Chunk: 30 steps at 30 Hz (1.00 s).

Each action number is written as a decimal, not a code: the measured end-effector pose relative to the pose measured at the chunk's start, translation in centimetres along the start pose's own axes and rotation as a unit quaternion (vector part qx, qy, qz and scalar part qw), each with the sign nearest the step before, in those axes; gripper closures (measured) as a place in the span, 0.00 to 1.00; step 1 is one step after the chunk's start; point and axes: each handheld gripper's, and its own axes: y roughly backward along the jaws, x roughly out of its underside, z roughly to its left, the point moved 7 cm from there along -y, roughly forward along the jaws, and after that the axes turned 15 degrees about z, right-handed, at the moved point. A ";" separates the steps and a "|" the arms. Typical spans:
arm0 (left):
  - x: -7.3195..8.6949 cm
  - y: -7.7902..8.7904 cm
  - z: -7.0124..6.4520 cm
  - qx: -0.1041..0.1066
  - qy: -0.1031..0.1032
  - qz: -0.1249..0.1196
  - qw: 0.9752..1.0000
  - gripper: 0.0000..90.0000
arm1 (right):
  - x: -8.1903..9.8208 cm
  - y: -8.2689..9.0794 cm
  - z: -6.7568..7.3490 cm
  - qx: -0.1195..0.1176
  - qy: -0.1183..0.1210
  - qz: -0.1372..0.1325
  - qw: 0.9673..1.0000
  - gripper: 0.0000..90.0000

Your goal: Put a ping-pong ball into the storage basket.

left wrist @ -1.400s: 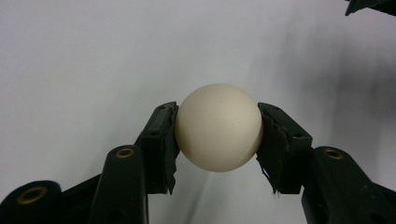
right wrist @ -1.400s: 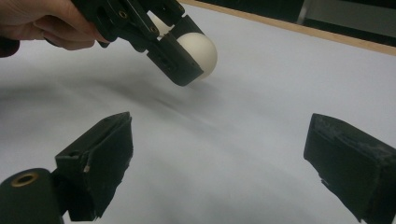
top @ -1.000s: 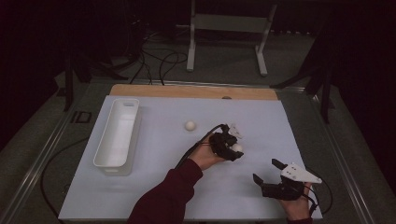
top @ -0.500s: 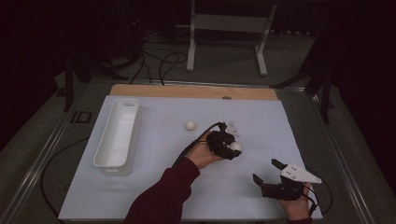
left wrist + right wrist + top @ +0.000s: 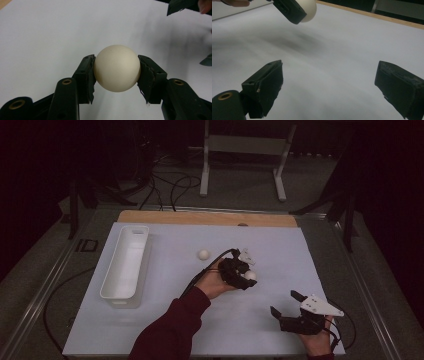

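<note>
Left gripper (image 5: 116, 68) clamped on a cream ball (image 5: 116, 68), both pads pressing its sides, ball held over the white mat (image 5: 165, 285), well right of the white tray (image 5: 125, 262) and a bit nearer the person. Right gripper (image 5: 329, 82) jaws spread wide, nothing between them, low over the mat, further right of the tray and near the mat's front edge. Second ball (image 5: 203, 254) lies loose on the mat, right of the tray, between tray and left gripper, apart from both
</note>
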 end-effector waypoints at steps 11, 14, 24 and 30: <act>0.2 0.7 0.1 -0.001 -0.004 -0.002 1.000 0.57 | 0.0 0.0 0.0 0.000 0.000 0.001 1.000 0.09; 0.3 1.1 0.2 -0.003 -0.006 -0.004 1.000 0.57 | 0.0 0.0 0.0 0.000 0.001 0.000 1.000 0.09; 0.7 1.8 0.5 -0.009 -0.011 -0.007 1.000 0.57 | 0.0 -0.1 0.0 0.000 0.001 0.000 1.000 0.09; 0.8 2.2 0.6 -0.011 -0.011 -0.012 1.000 0.57 | 0.0 0.0 0.0 0.000 0.001 0.000 1.000 0.09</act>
